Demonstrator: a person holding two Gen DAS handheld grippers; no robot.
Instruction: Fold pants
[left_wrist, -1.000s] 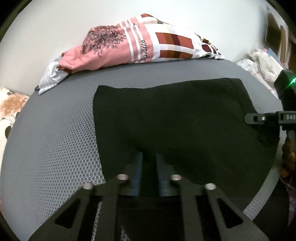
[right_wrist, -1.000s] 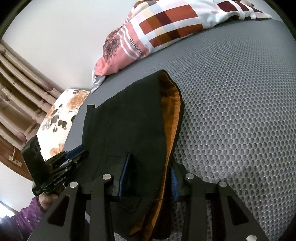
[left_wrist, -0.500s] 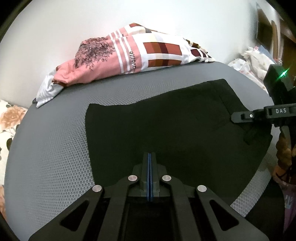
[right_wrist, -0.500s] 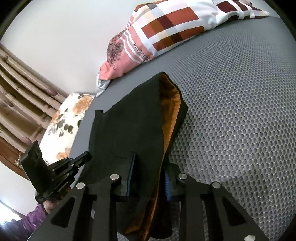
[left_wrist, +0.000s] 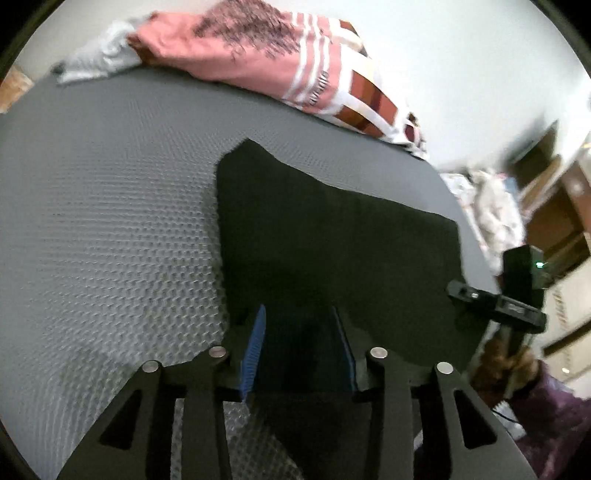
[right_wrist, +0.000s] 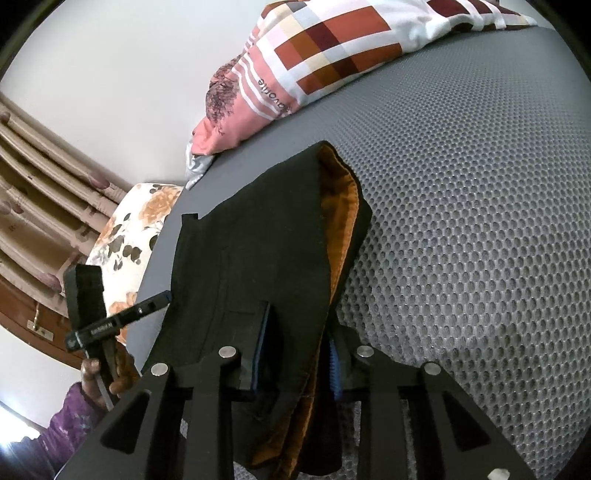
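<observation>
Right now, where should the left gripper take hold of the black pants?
Probably the near edge of the black pants, below the opening left gripper, coming in low from the near side. That edge lies flat on the grey mattress; the right gripper pinches the waist end.

The left tool (left_wrist: 299, 350), shut tight half a second ago, is opening now over the folded black fabric pants (left_wrist: 332, 240), and its view has swung: the pink patterned pillow (left_wrist: 258, 55) fills the top, tilted.
</observation>
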